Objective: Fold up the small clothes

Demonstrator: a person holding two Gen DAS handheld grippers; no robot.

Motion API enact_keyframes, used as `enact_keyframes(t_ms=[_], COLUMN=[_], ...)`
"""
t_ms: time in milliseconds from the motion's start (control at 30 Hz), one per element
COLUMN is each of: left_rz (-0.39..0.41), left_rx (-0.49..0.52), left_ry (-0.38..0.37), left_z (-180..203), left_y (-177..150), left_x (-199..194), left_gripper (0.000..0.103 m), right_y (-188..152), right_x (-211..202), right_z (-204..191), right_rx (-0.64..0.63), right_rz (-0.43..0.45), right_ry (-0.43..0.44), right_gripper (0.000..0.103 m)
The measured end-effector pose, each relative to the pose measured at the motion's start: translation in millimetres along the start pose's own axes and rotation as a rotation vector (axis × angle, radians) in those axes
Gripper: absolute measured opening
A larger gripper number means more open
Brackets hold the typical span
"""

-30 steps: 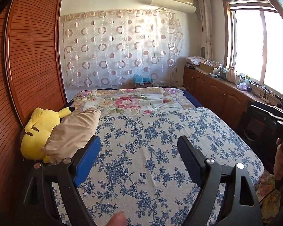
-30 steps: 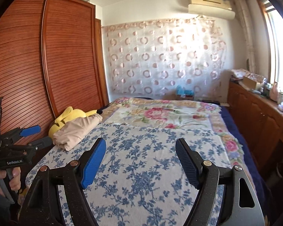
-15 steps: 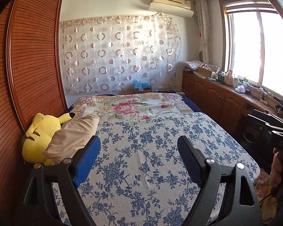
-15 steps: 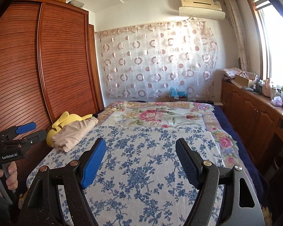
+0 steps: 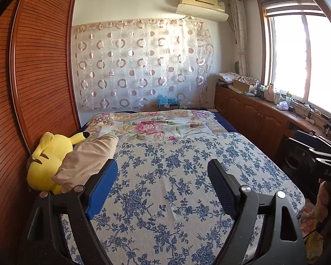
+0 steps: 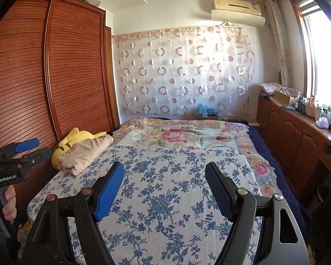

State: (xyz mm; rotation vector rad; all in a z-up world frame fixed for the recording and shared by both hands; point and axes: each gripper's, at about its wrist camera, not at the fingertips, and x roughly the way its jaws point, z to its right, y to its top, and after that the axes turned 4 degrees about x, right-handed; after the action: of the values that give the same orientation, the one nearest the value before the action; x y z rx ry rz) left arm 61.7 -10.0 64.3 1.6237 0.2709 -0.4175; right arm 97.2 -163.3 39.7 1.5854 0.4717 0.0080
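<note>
Both: left gripper (image 5: 163,172), right gripper (image 6: 164,172) wide open, empty.

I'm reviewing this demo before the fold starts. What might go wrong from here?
The beige garment leans on the yellow plush toy at the bed's edge by the wardrobe; pulling it may drag the toy along or drop it off the side. Both the left hand-held gripper and right hand-held gripper are open and well short of it.

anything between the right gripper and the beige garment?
Nothing but bare blue-floral bedspread lies between the right gripper and the beige garment, which leans on the yellow plush. Right wrist view shows it.
</note>
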Motion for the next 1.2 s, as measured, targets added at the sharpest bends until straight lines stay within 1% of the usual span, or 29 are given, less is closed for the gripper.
enact_keyframes(t_ms=[400, 1200], left_rz=[0.002, 0.010], left_rx=[0.002, 0.008], left_ry=[0.005, 0.007], left_z=[-2.2, -3.5], left_y=[-0.7, -1.6], left_x=[0.7, -0.9], left_gripper=[0.084, 0.084], right_y=[2.2, 4.5], right_x=[-4.4, -9.2], right_z=[8.5, 12.7], right_rx=[0.006, 0.008], right_rz=[0.001, 0.005], right_ry=[0.002, 0.001], right_gripper=[0.078, 0.078])
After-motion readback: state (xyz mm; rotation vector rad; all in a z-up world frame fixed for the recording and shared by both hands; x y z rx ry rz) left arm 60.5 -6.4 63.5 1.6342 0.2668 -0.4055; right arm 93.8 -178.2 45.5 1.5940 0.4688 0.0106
